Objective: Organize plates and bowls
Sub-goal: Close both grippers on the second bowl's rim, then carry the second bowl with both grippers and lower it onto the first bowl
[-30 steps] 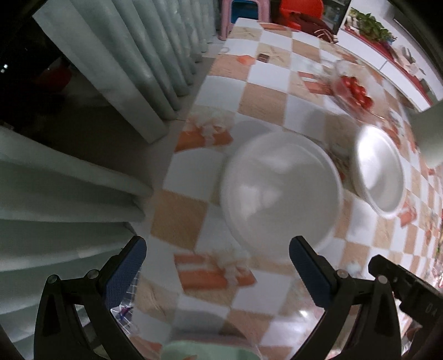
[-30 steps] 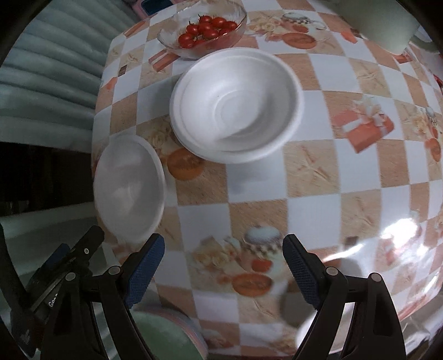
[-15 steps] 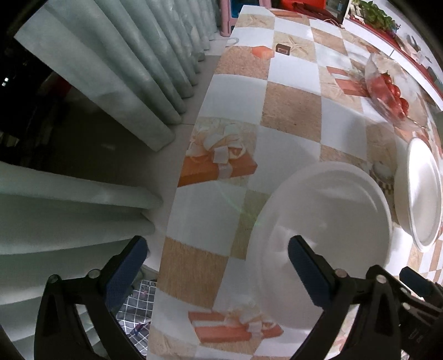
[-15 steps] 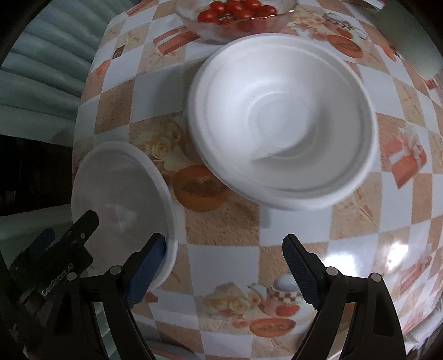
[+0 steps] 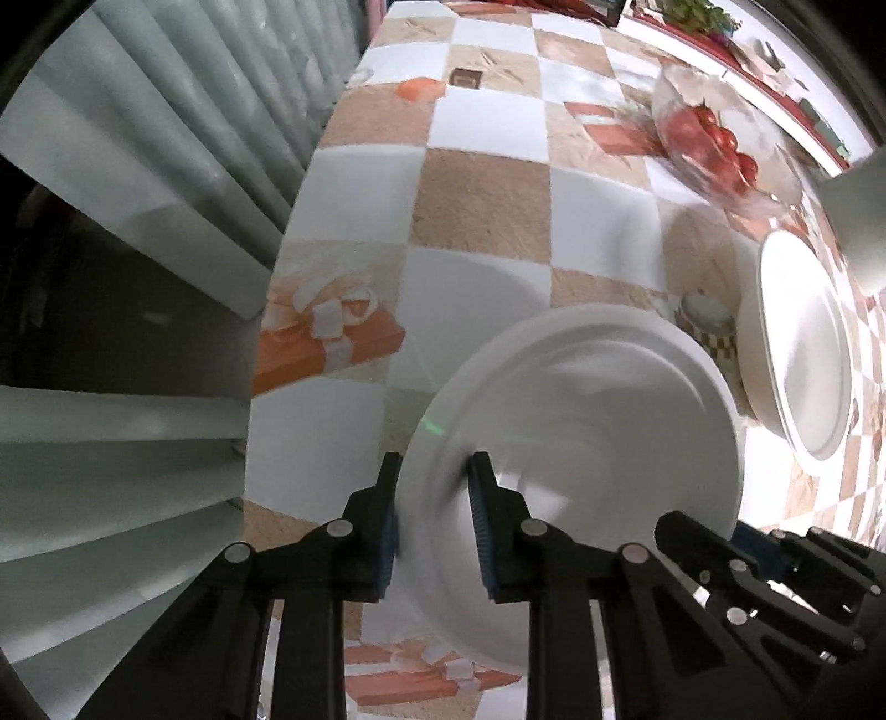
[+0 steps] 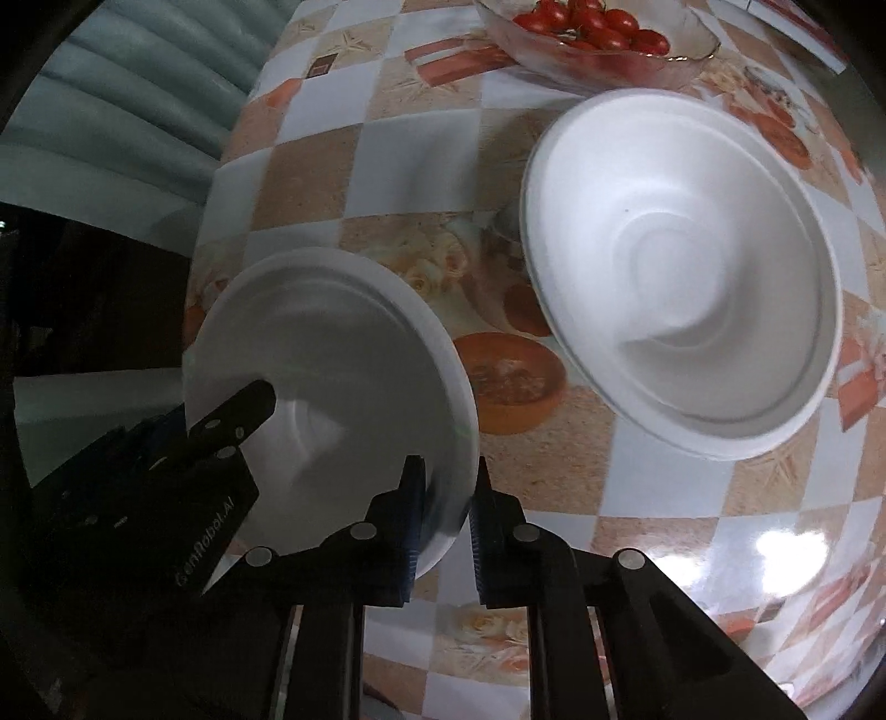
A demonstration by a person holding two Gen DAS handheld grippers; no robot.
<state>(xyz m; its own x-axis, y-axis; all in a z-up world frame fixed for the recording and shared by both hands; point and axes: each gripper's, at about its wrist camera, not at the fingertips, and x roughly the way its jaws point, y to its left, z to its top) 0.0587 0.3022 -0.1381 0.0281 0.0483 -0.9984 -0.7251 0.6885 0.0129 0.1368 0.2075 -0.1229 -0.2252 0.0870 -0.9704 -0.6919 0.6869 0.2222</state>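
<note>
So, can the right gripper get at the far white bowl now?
Probably not yet: the right gripper has just closed on the rim of the near bowl; nothing else blocks the far bowl.

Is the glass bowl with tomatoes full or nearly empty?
Partly filled. The glass bowl holds a heap of red tomatoes in its middle; much of its clear wall stays bare.

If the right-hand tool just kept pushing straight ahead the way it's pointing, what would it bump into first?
The right tool is already clamped on the rim of the near white bowl. Going straight on, it would probably press that rim down onto the checkered tablecloth just beneath.
</note>
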